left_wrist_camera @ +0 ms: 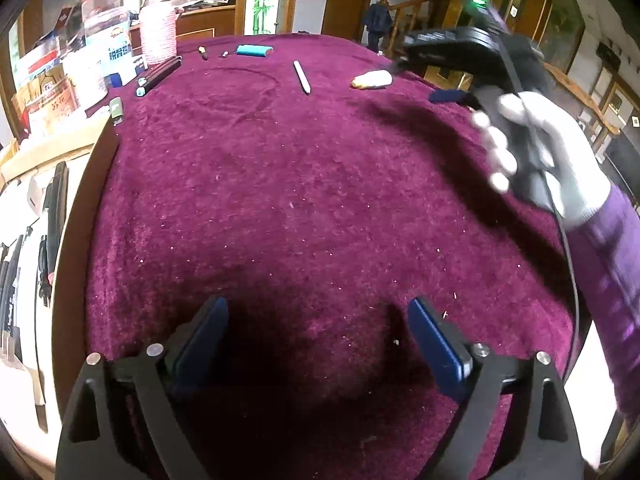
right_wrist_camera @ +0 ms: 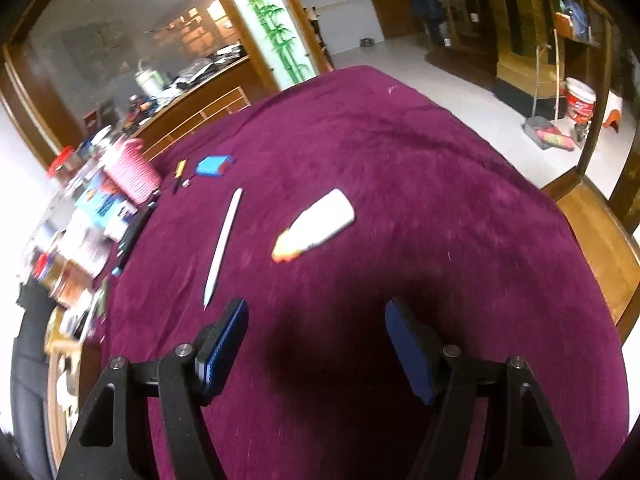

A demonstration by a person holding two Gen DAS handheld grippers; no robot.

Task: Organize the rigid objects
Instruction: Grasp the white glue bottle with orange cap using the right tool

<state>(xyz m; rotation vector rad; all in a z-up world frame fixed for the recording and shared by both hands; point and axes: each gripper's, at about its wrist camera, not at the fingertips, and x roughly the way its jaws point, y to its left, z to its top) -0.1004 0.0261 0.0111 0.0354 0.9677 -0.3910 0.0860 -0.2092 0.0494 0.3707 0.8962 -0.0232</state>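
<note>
Your left gripper point(left_wrist_camera: 318, 344) fills the foreground of the left wrist view, its jaws spread wide with only bare magenta cloth between the blue pads point(left_wrist_camera: 208, 340); nothing is held. Your right gripper point(right_wrist_camera: 316, 344) likewise shows jaws standing apart over the cloth-covered counter point(right_wrist_camera: 400, 160), pinching nothing. Just ahead of the right jaws' left pad lies a white stylus point(right_wrist_camera: 224, 246), its tip pointing toward that pad. Ahead of the right jaws, near their centre line, lies a white tube-like object point(right_wrist_camera: 316, 226) with an orange and yellow end, tilted on the cloth and apart from the stylus. Farther ahead and to the left sit a blue battery pack point(right_wrist_camera: 214, 166) and a small yellow-handled tool point(right_wrist_camera: 179, 174), near each other. Beyond these, at the counter's left edge, stands a pink woven basket point(right_wrist_camera: 134, 176) among blurred boxes and jars. From the left jaws, the same things lie far ahead, and your gloved right hand point(left_wrist_camera: 548, 152) grips its device up and to the right.
</note>
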